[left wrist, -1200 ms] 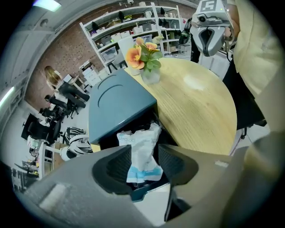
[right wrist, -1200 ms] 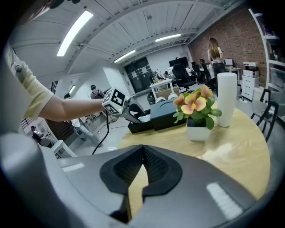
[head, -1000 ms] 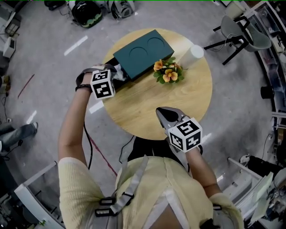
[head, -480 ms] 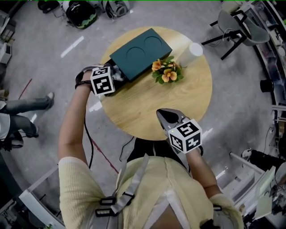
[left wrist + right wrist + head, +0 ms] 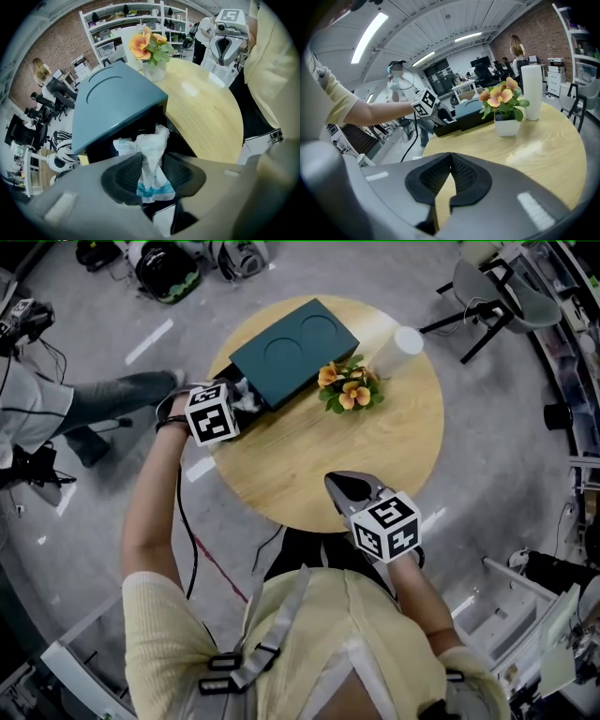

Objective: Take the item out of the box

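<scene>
Two grippers, one busy: the left gripper [image 5: 150,158] was closing its jaws on a crumpled white packet [image 5: 151,138].
The packet stuck out of the open end of the dark teal box [image 5: 117,101] just ahead of those jaws. Well apart from it, the right gripper [image 5: 450,161] hovered over the round table [image 5: 543,150], pinched together and empty.

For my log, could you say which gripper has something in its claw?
The left gripper, claw closing on the white packet; the right gripper is shut, empty.
</scene>
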